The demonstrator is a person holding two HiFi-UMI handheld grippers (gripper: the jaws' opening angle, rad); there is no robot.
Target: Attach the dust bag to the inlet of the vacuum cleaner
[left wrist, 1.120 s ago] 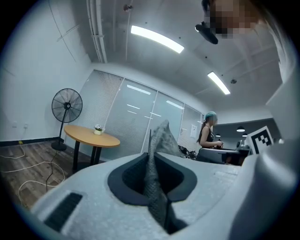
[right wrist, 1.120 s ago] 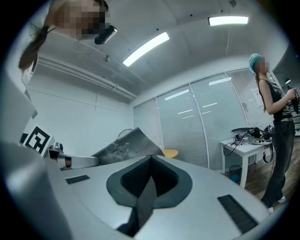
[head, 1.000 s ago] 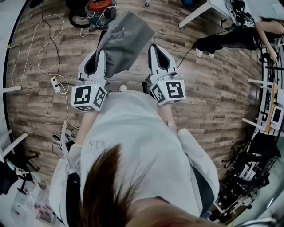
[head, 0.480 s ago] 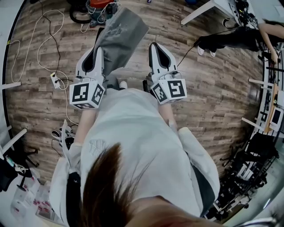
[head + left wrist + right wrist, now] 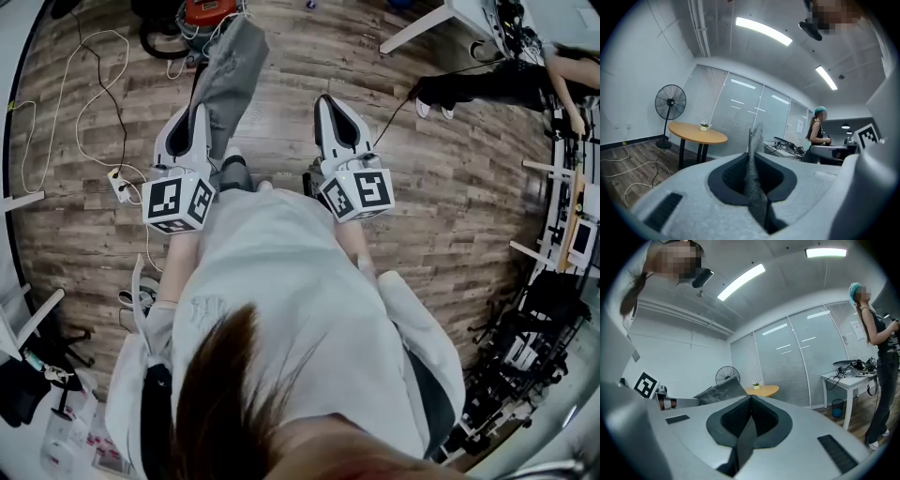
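The dust bag (image 5: pixel 230 80) is a flat grey sack with a finely pebbled, cloth-like weave; its near edge is pinched between the jaws of the left gripper (image 5: pixel 200 112), which press on it with only the cloth's thickness between them; in the left gripper view that edge stands upright in the dark ribbed notch and rises past the tips. In the head view the bag stretches away from the jaws, up and slightly right; its far end lies near the vacuum cleaner (image 5: pixel 208 13), a red-topped drum on the floor. The right gripper (image 5: pixel 328 101) is level with the left one and apart from the bag; its jaws are pressed together with nothing between them. Both grippers have smooth pale shells and dark ribbed pads; beneath them is a wood-plank floor (image 5: pixel 450 169); a white power strip (image 5: pixel 120 185) lies at the left.
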